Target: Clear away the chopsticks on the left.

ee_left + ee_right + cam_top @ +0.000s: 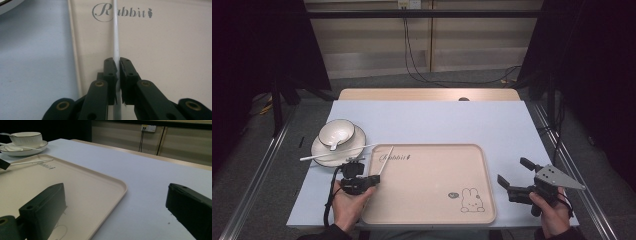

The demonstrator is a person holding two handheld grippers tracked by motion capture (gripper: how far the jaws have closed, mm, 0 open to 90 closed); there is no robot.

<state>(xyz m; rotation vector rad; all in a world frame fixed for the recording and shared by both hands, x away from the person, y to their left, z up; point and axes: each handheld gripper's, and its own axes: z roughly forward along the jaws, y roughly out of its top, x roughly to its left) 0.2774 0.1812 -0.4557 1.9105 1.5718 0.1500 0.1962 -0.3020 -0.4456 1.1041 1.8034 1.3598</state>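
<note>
We find the left gripper [371,181] clamped on a white chopstick [116,37] lying over the tray's [432,220] left edge. The right gripper [512,175] hovers beside the tray, jaws wide, holding nothing.

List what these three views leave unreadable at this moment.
- White chopstick in the closed left gripper: left gripper view, near end hidden under the jaws.
- White spoon in the white bowl: high view, handle too small.
- Beige rabbit tray: right gripper view, cut off left.
</note>
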